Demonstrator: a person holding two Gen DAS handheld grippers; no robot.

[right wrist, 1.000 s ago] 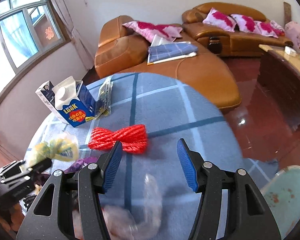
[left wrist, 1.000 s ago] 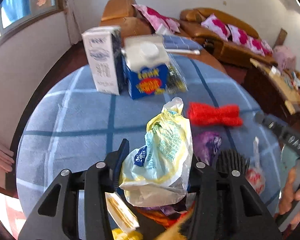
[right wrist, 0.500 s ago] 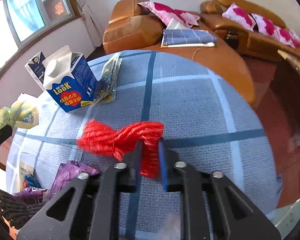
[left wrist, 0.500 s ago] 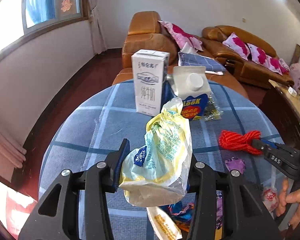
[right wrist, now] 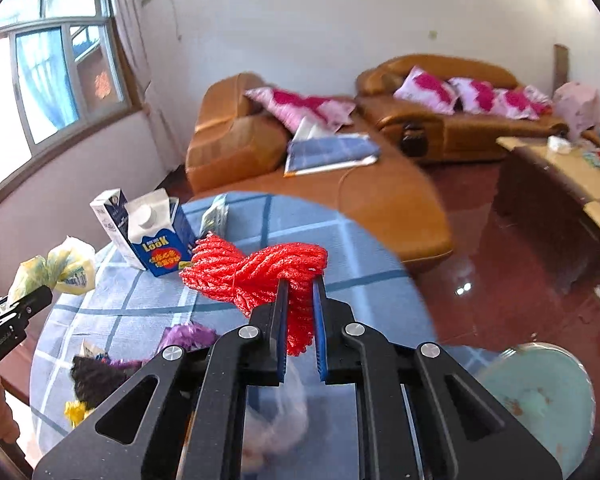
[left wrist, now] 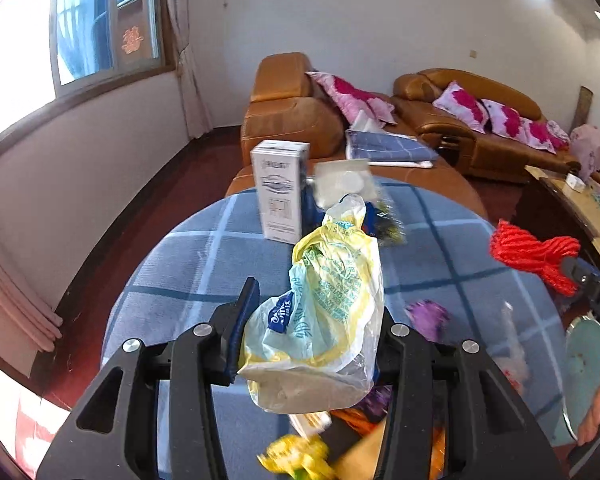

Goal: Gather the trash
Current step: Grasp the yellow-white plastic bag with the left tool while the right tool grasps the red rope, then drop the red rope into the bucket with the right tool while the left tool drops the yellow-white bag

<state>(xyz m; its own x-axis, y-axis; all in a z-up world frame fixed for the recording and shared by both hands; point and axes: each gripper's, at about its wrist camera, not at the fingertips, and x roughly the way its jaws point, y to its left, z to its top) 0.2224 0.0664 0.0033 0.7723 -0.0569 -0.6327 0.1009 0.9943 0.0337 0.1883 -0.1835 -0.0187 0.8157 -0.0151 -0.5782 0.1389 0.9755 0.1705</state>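
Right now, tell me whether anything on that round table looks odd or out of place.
Wrappers lie scattered across the blue checked table: a purple one, a clear bag. The two cartons stand upright.

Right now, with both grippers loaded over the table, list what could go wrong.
1. The right gripper pinches only one end of the red rope bundle; the loose part may swing or slip out.
2. The left gripper holds a crumpled plastic bag, slick film that may slide free.
3. The trailing rope could knock over the upright cartons nearby.
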